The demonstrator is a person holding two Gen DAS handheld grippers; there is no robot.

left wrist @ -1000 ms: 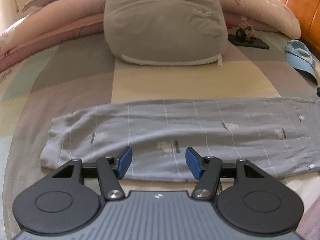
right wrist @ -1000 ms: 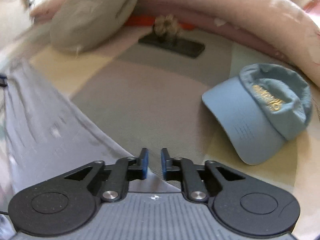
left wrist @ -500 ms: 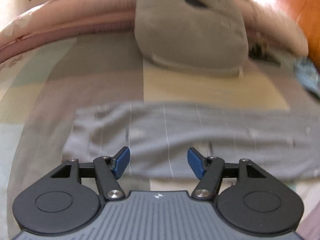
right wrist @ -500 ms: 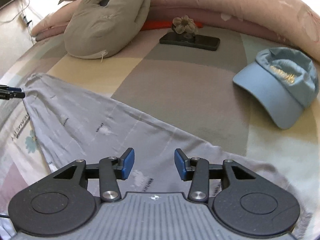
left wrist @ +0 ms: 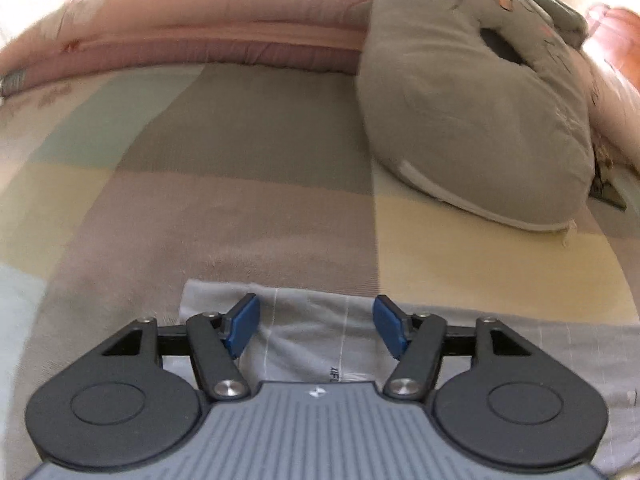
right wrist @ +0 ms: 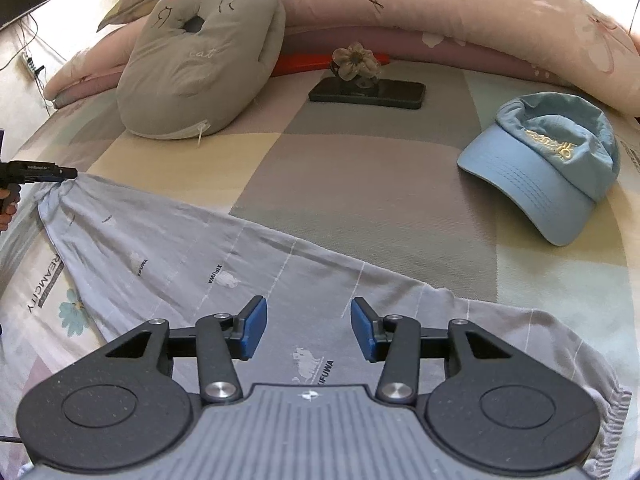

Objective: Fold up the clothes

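A light grey-blue garment (right wrist: pixel 240 264) with thin white lines and small white prints lies folded into a long strip across the bed. My left gripper (left wrist: pixel 314 326) hovers over its left end (left wrist: pixel 304 316); the blue pads stand apart and are closing slightly, with fabric below them and none pinched. In the right wrist view the left gripper (right wrist: pixel 60 174) shows at the far left edge, at the strip's tip. My right gripper (right wrist: pixel 308 328) is above the strip's right part, jaws opening, nothing gripped between them.
A grey cat cushion (left wrist: pixel 480 120) and a long pink bolster (left wrist: pixel 220 28) lie at the back. A dark phone (right wrist: pixel 366 94) with a fabric flower (right wrist: pixel 356 60) and a blue cap (right wrist: pixel 548 168) rest on the patchwork bedspread (right wrist: pixel 360 168). A person's hand (right wrist: pixel 6 208) shows at the left edge.
My left gripper slid left along the strip to its left end. My right gripper went from nearly shut to open and now sits over the garment.
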